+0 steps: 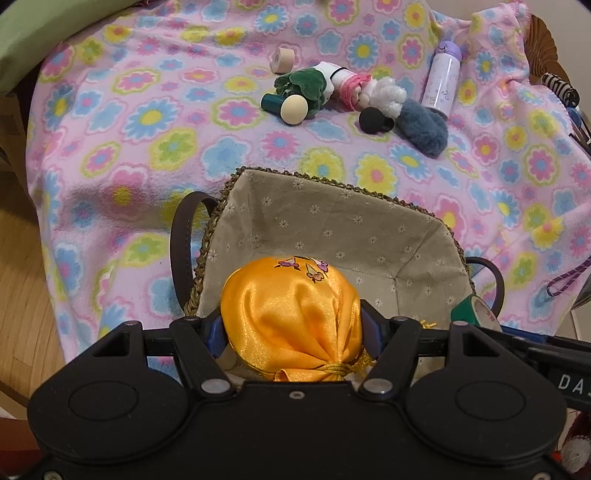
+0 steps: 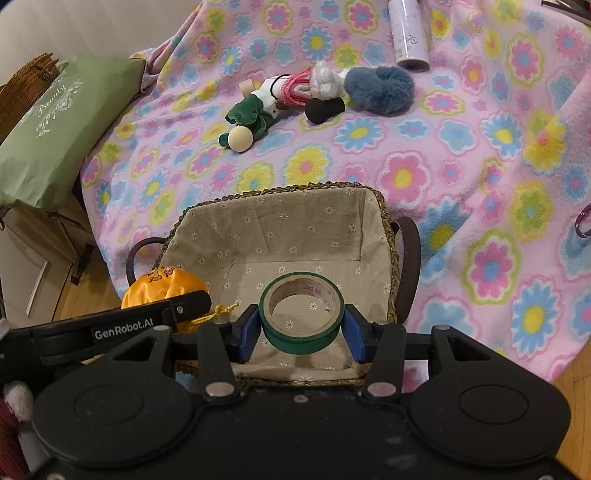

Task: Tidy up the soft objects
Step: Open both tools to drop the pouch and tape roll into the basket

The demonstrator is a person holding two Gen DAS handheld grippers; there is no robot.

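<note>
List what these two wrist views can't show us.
- Left wrist: the orange satin pouch hides the left hand-held gripper pads and the basket floor behind it.
- Left wrist: green tape roll cut off by the gripper body.
- Right wrist: purple bottle top cut by frame edge.
- Tape core print: too blurred to read.

The right gripper point(image 2: 302, 325) jaws clamp a green tape roll point(image 2: 301, 314) above the lined basket point(image 2: 391, 258).

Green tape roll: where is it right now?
The green tape roll is clamped in the right claw, held over the near end of the lined basket, right of the orange satin pouch.
</note>
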